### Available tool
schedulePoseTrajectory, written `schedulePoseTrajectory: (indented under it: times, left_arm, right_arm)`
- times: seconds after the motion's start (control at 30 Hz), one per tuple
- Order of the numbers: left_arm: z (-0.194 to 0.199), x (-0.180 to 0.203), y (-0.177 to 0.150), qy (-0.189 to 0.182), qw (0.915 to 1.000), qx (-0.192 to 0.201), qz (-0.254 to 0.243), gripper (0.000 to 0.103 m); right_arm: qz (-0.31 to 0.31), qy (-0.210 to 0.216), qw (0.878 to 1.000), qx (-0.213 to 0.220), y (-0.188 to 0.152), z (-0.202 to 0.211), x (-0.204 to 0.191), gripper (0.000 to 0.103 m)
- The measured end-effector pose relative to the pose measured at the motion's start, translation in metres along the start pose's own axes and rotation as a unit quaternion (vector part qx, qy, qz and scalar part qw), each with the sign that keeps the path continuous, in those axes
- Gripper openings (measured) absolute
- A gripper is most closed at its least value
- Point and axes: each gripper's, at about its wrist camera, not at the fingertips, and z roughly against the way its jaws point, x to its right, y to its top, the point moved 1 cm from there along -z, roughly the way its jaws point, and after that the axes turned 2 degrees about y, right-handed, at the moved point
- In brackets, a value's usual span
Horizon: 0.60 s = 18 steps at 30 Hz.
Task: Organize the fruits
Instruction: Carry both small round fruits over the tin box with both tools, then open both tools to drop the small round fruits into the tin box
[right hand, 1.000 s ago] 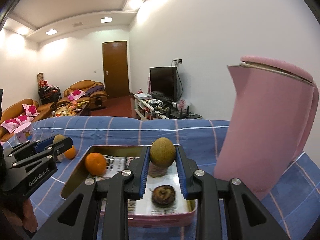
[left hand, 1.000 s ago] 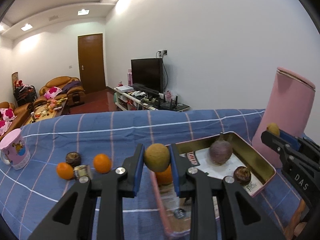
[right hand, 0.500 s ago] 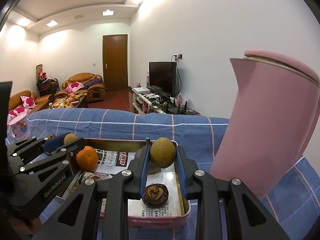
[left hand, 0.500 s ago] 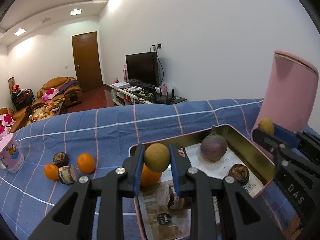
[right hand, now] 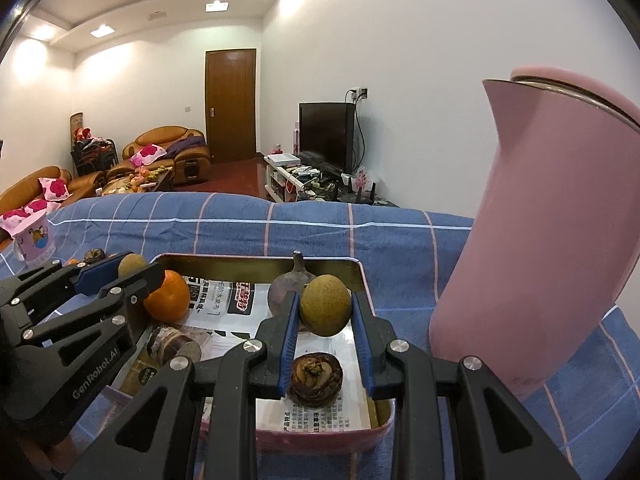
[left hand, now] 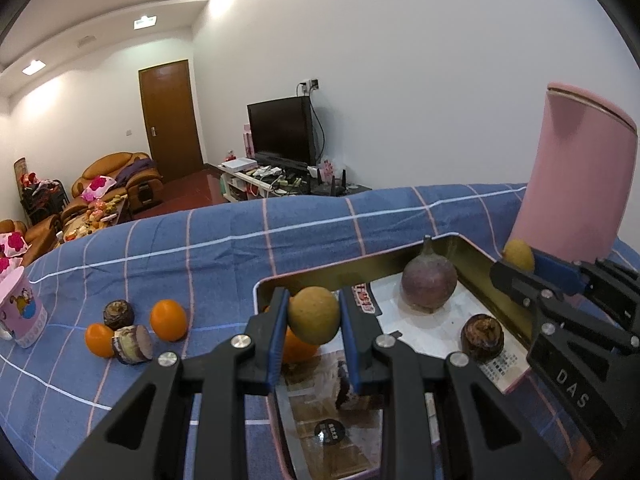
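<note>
My left gripper (left hand: 314, 316) is shut on a round brown-green fruit (left hand: 314, 314), held over the left end of a pink metal tray (left hand: 320, 278). My right gripper (right hand: 325, 312) is shut on a similar brown-green fruit (right hand: 325, 310) over the tray's right end (right hand: 362, 276). In the tray lie an orange (right hand: 168, 296), a purple fruit (left hand: 429, 286), a dark shrivelled fruit (right hand: 316, 378) and a cut dark piece (right hand: 172, 344). Each gripper shows in the other's view: the right one (left hand: 520, 258) and the left one (right hand: 132, 266).
On the blue checked cloth left of the tray lie two oranges (left hand: 168, 319), a dark fruit (left hand: 118, 314) and a cut piece (left hand: 132, 345). A pink cup (left hand: 22, 312) stands far left. A tall pink jug (right hand: 536, 232) stands close right of the tray.
Both grippers have moved forward over the tray with their fruits still held. The left one has come from the tray's left edge to above its inside.
</note>
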Motion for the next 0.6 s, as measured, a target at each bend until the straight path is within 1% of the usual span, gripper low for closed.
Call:
schedulePoseTrajectory:
  times: [0.3, 0.47, 0.6]
  left_arm:
    - [-0.004, 0.003, -0.001, 0.0, 0.9999, -0.012, -0.005, 0.027]
    - [-0.004, 0.004, -0.002, -0.004, 0.9999, -0.012, -0.011, 0.027]
    - [-0.005, 0.005, -0.002, -0.006, 0.9998, -0.015, -0.013, 0.027]
  right_arm:
    - [-0.001, 0.01, 1.0, -0.015, -0.001, -0.007, -0.001, 0.028]
    - [0.0, 0.016, 1.0, -0.023, -0.003, -0.009, -0.003, 0.028]
    - [-0.004, 0.027, 0.999, -0.035, -0.004, -0.013, -0.003, 0.028]
